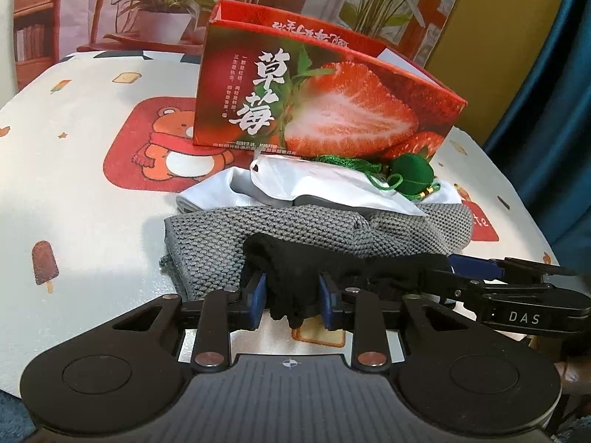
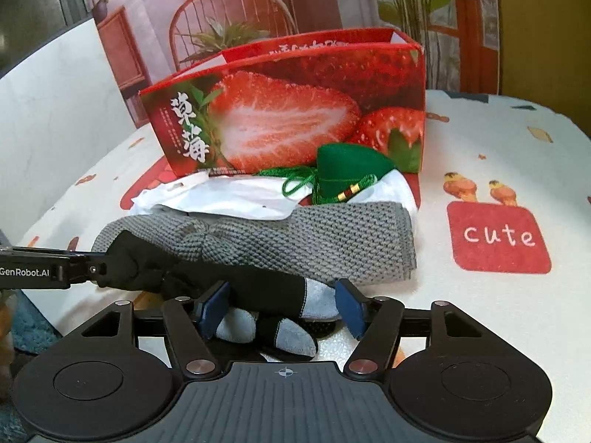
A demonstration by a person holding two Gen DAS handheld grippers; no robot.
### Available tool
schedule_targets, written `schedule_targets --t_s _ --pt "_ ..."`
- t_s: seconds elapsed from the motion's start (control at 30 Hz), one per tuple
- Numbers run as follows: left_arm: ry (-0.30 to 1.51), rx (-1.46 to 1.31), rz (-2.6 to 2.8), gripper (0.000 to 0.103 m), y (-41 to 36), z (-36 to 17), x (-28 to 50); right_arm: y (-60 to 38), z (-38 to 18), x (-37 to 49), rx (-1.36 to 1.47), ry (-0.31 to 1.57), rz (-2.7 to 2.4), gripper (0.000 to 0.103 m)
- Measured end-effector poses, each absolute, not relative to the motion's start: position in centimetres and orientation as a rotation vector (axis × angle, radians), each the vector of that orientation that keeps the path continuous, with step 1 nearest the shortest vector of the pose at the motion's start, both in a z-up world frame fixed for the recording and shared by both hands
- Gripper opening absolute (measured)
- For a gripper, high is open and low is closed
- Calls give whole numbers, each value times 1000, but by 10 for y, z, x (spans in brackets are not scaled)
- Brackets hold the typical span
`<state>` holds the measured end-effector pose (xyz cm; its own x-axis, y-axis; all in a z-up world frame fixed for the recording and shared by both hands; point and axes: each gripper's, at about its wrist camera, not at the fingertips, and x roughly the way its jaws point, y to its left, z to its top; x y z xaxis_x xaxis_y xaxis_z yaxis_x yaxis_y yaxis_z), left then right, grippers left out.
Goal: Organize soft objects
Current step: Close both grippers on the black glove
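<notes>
A black glove (image 1: 291,277) with grey fingertips (image 2: 317,301) lies stretched along the near edge of a grey knitted cloth (image 1: 295,229) (image 2: 295,240). My left gripper (image 1: 292,295) is shut on the glove's bunched black cuff end; in the right wrist view it (image 2: 98,267) comes in from the left. My right gripper (image 2: 281,308) stands open around the finger end, with its blue pads apart from the fabric. In the left wrist view it (image 1: 448,271) reaches in from the right. Behind the knit lie a white bag (image 1: 314,184) (image 2: 229,195) and a green tasselled sachet (image 1: 410,177) (image 2: 343,173).
A red strawberry box (image 1: 332,103) (image 2: 288,118) stands open-topped right behind the pile. Everything rests on a white cartoon-print tablecloth (image 1: 92,203) (image 2: 480,313), with bare cloth left and right of the pile. A printed backdrop rises behind the table, and a blue curtain (image 1: 546,110) hangs at the right.
</notes>
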<state>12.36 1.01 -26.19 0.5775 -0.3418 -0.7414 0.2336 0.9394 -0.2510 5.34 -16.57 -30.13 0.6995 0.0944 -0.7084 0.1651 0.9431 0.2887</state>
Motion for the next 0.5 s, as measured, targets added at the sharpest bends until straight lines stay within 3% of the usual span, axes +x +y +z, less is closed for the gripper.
schedule_targets --t_s 0.5 --pt "893 -110 -360 31 8 -265 123 -148 -304 56 286 815 39 63"
